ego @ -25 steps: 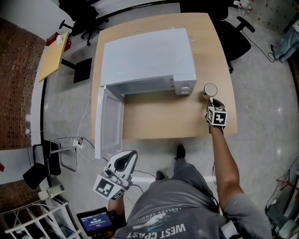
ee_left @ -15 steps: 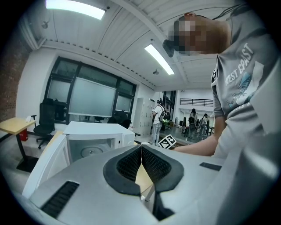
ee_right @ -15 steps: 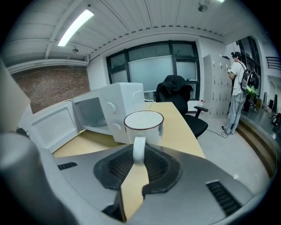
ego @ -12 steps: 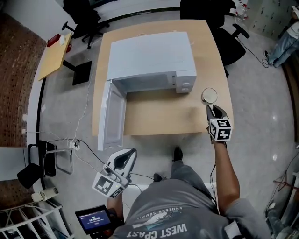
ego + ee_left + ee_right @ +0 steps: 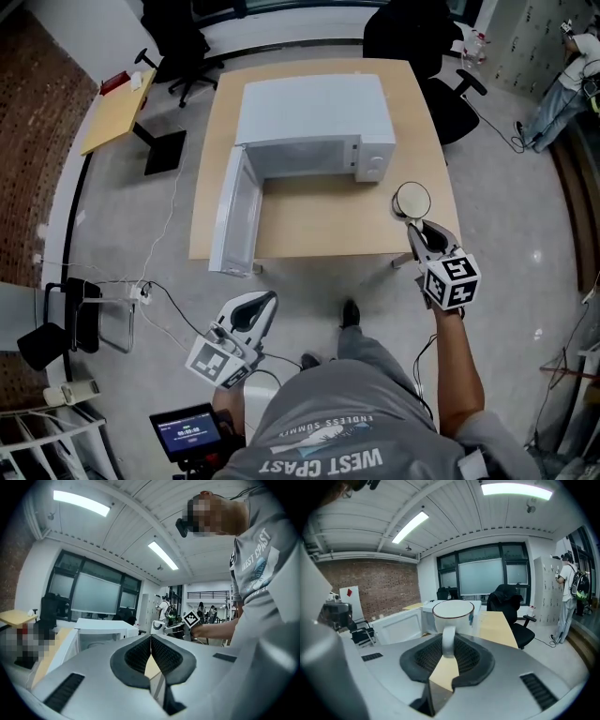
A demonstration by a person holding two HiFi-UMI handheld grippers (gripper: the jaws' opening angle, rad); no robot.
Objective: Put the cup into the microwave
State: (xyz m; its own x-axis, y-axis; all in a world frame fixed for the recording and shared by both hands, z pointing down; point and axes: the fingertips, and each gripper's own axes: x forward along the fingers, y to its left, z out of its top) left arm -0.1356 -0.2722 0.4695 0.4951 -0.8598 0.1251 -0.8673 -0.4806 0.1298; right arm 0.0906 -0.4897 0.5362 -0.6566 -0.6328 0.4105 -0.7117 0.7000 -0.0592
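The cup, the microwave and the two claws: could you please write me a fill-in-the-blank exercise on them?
The right claw grips the white cup by its ____.
The door of the microwave stands ____.
The left claw is shut and holds ____.
Missing words: handle; open; nothing.
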